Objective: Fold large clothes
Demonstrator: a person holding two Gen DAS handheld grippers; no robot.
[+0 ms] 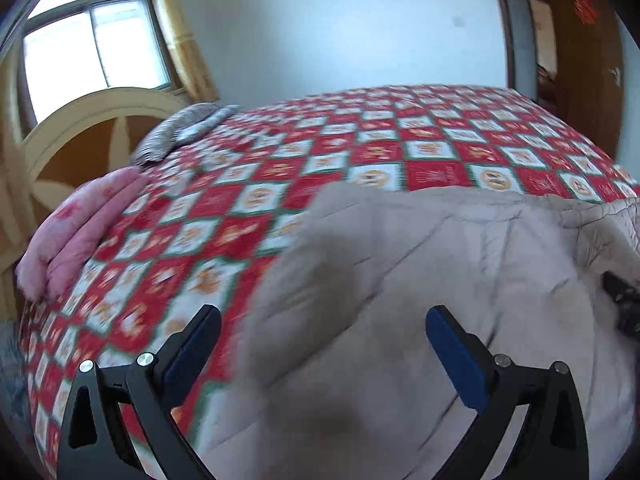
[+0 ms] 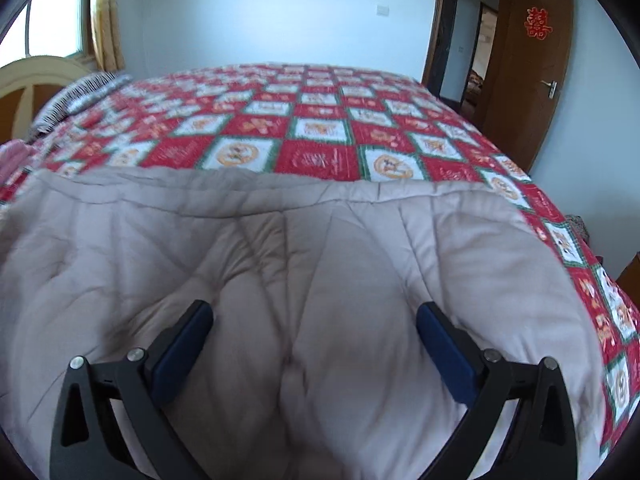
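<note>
A large beige quilted cloth (image 1: pixel 420 280) lies spread on the near part of a bed; it fills the lower half of the right wrist view (image 2: pixel 300 260). My left gripper (image 1: pixel 324 316) is open and empty above the cloth's left edge, its left finger over the bedspread. My right gripper (image 2: pixel 314 312) is open and empty above the middle of the cloth. A dark part of the right gripper (image 1: pixel 622 304) shows at the right edge of the left wrist view.
The bed has a red, white and green checked bedspread (image 2: pixel 320 132). A pink pillow (image 1: pixel 76 236) and a striped pillow (image 1: pixel 180 132) lie by the headboard (image 1: pixel 72 136). A window (image 1: pixel 92 48) is at left, an open wooden door (image 2: pixel 528 68) at right.
</note>
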